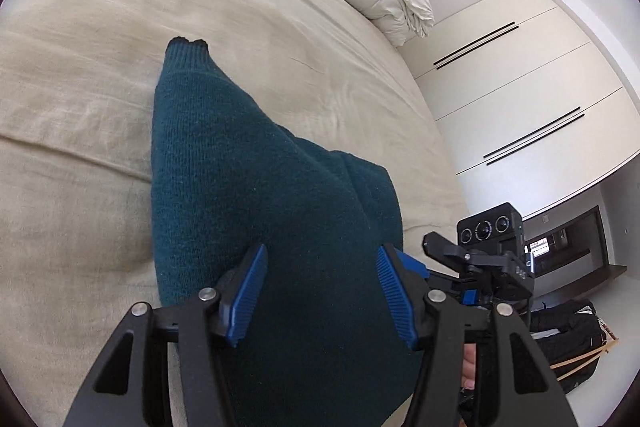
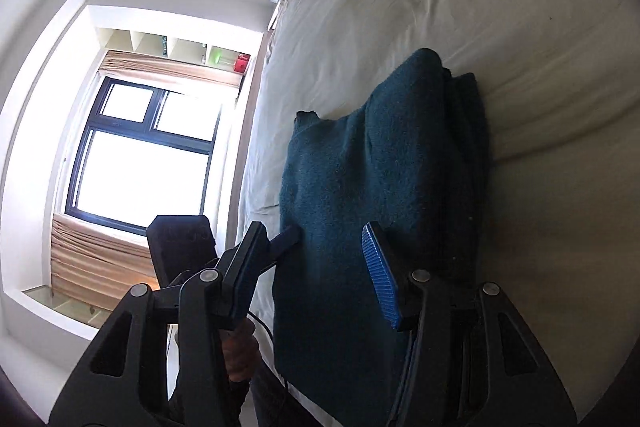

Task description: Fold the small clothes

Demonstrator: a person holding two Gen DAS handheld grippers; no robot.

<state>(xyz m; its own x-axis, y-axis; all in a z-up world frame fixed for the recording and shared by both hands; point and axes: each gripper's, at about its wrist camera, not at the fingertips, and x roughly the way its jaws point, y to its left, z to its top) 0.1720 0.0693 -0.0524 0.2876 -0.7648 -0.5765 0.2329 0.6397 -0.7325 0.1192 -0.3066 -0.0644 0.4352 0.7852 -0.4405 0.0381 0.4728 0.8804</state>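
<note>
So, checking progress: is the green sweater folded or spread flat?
Folded: the green sweater lies doubled on the bed, layered edges stacked along one side.

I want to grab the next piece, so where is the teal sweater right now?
The sweater lies on the beige bed, directly ahead of both open hand-held grippers, left and right.

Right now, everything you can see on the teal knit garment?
The teal knit garment is dark, thick and woolly-looking, with a ribbed band at its far end. It lies folded in layers on the beige bedspread, with stacked edges along one side in the right wrist view. The left claw and right claw each stand open over its near end, with fabric showing between the pads; no pad presses on it.
</note>
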